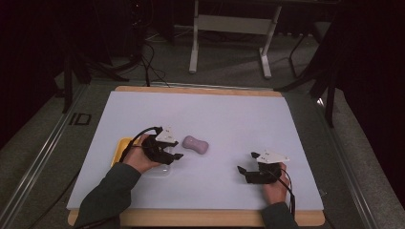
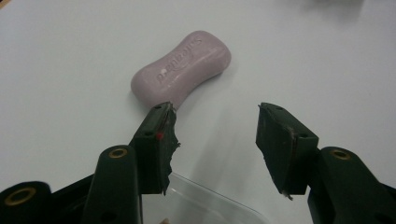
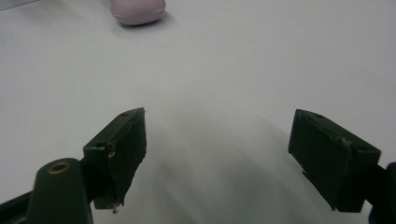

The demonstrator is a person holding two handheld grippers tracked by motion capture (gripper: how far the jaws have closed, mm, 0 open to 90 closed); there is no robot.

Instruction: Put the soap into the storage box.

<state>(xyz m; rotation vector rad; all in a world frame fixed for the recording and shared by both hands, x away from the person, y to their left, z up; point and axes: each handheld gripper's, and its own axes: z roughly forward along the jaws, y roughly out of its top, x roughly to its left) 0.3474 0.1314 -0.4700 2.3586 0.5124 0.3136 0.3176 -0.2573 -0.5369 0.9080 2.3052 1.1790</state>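
Looking down from the high view, I have a pale lilac bar of soap [image 1: 196,144] lying flat on the white sheet that covers the counter [image 1: 215,114], whose wooden edge shows along the near and far sides. The bar is waisted like a peanut, smooth and matte, with rounded ends and raised lettering pressed into its top face, which I can see but not read in the left gripper view [image 2: 182,67].

My left tongs [image 1: 175,152] sit just left of the soap, tips aimed toward it. In the left gripper view the two black jaws stand apart with bare sheet between them; their pads look rubbery and ragged at the edges, and one carries a small red dot. The soap lies just beyond the left jaw's tip, off the centre line of the gap, and I cannot tell whether that tip touches it. Beneath the left tongs lies a clear plastic container [image 2: 210,205] with a rounded rim, and a yellow tray [image 1: 121,148] sits under my left hand [image 1: 141,160].

My right tongs [image 1: 247,164] rest well apart from the soap, to its right and nearer me, jaws spread wide over bare sheet. In the right gripper view the soap [image 3: 137,11] shows far off at the top edge.
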